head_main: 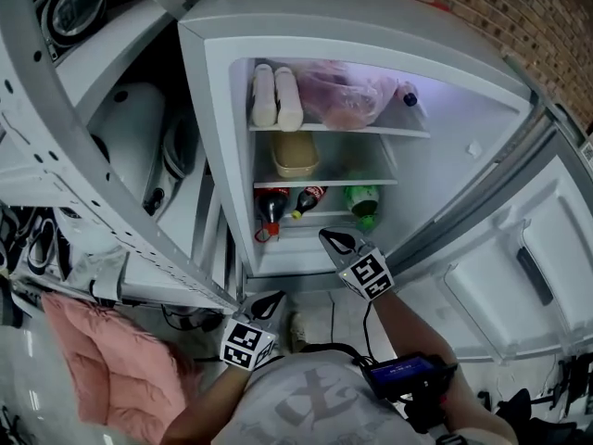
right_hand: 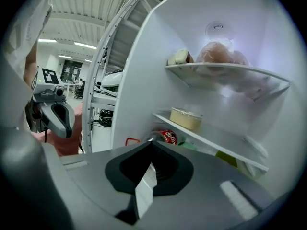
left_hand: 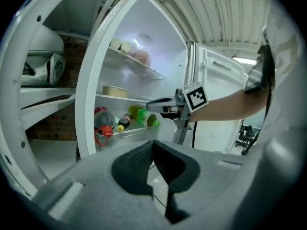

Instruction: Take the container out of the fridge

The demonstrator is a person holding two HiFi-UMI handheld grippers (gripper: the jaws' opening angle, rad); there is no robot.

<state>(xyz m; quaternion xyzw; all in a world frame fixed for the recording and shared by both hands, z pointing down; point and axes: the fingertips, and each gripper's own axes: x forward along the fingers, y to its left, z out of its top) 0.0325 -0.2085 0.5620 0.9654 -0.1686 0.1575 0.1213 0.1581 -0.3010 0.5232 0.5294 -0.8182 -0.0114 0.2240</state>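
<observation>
Right claw (head_main: pixel 334 240) is pressed together and empty at lower centre, in front of the open fridge (head_main: pixel 218 109); left claw (head_main: pixel 267 304) is closed on nothing too, lower left. The tan container (head_main: pixel 295 154) sits on the middle shelf (head_main: pixel 371 182), centre frame, above the bottles (head_main: pixel 271 207). It looks light, stiff and smooth-sided, so spreading wide and pinching across its narrow sides under the rim seems safest.
</observation>
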